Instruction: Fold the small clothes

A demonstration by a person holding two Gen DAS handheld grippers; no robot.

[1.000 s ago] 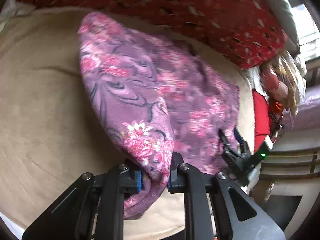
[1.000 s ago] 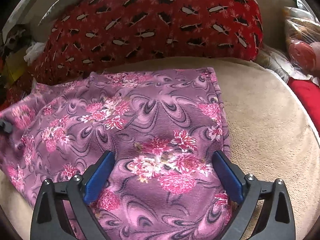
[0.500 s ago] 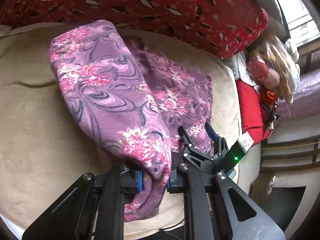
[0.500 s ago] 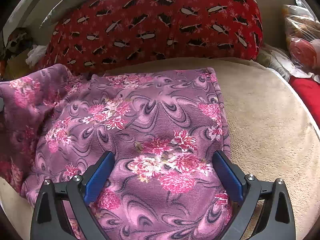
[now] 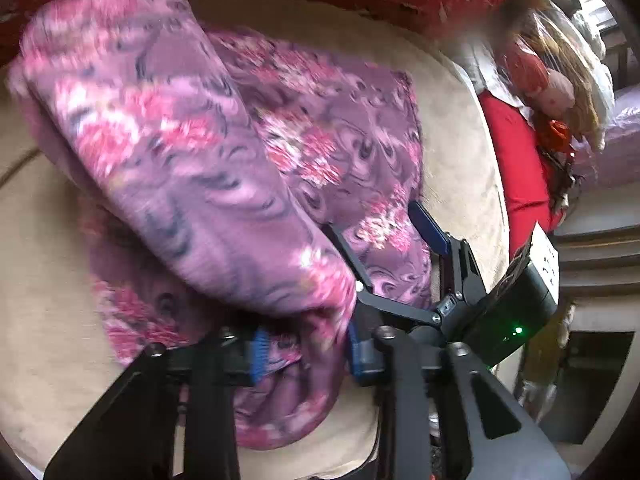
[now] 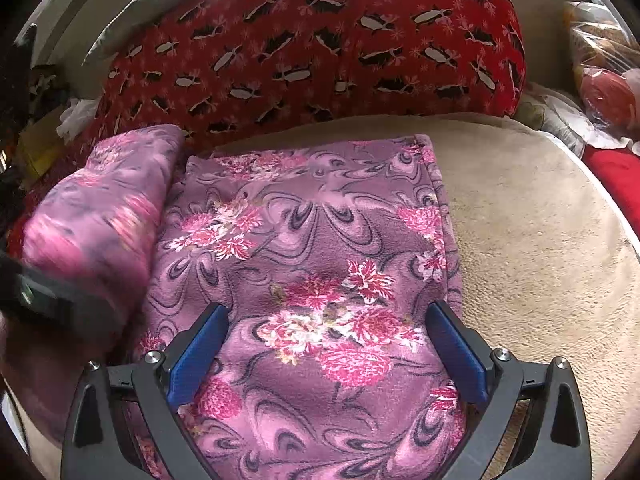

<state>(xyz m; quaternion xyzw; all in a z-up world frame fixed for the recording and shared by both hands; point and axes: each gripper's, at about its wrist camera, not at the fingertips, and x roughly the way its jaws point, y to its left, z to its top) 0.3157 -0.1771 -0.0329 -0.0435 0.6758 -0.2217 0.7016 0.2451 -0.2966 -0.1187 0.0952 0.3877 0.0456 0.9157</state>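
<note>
Purple floral garment [image 6: 320, 264] lies spread on a beige cushion [image 6: 532, 240], with one side lifted and carried over the flat part. Left hand-held gripper [image 5: 304, 350] has a bunched fold of that garment between its blue pads [image 5: 258, 354]; jaws are opening, cloth still sits between them and hangs below the fingers. Blur makes it unclear whether the pads still press on it. The lifted fold rises up and left from this gripper in the left wrist view, arching over the flat layer.

Right hand-held gripper [image 6: 328, 348] is open wide, jaws straddling the near part of the flat layer, a big pink flower between them; pads touch nothing that shows. In the left wrist view this same gripper [image 5: 384, 232] sits just right of the left one, low over the cloth.

Edges: the garment's right edge runs straight down the cushion, far edge stops short of the red patterned pillow [image 6: 320, 36]. Bare cushion is free to the right of the cloth. Red fabric [image 5: 520, 168] and a bagged doll [image 5: 552, 84] crowd the cushion's right rim.

Hidden: near edge of the garment is cut off by the frame bottom in the right wrist view. The lifted fold is motion-blurred in both views. A dark blurred object [image 6: 44, 296] at the left edge, likely the left gripper's body, covers part of the fold.
</note>
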